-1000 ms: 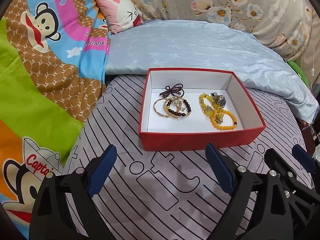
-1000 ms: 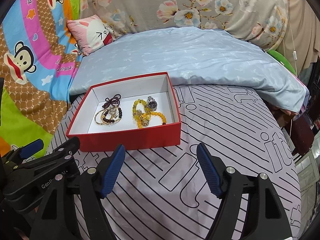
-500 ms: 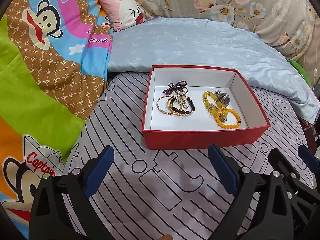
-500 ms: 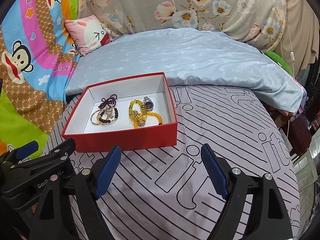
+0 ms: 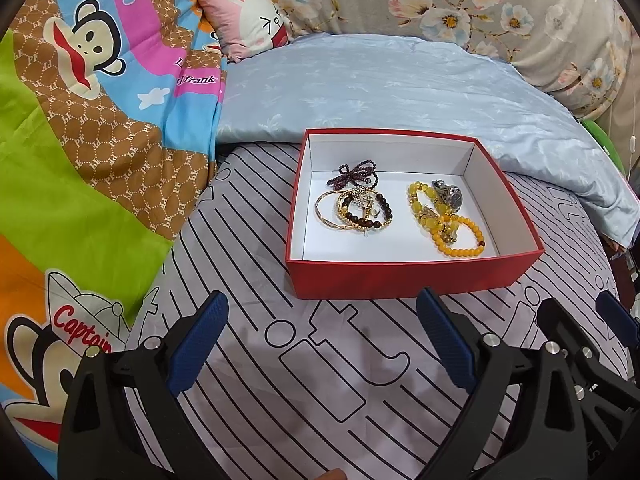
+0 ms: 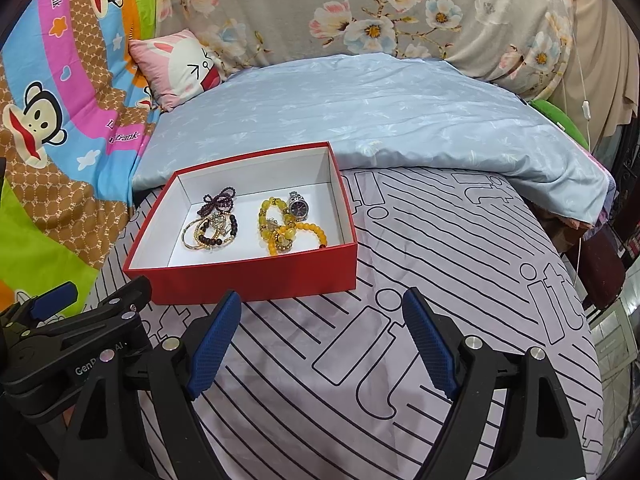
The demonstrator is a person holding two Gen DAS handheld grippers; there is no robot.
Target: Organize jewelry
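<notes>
A: What was on the left side of the bed?

B: A colourful cartoon blanket [image 5: 80,160] with a monkey print lay there, and a small pink rabbit pillow [image 5: 244,20] leaned behind it. A pale blue quilt [image 5: 380,92] was spread to the right of the pillow, and a floral cover [image 5: 480,8] rose at the back.

A: And where was the jewelry?

B: It was all inside the red box [image 5: 400,280], which stood on the striped sheet [image 5: 320,380] just in front of the blue quilt. In the left half of the box lay a dark purple bead string [image 5: 354,174], and below it a gold bangle [image 5: 326,212] and a dark bead bracelet [image 5: 372,216], overlapping each other. In the right half lay the yellow bead bracelets [image 5: 448,224], and a silver watch [image 5: 450,196] touched them at the far side.

A: How did the left gripper [image 5: 320,340] stand?

B: Its blue pads were wide apart above the sheet, near the front wall of the box but not touching it. Nothing was between them.

A: And the right gripper [image 6: 322,338]?

B: Its jaws had just been opening, and they also stood wide with only the bare sheet between them. It held nothing. In the right wrist view the box was ahead and to the left of it, and the left gripper showed at the lower left edge.
</notes>
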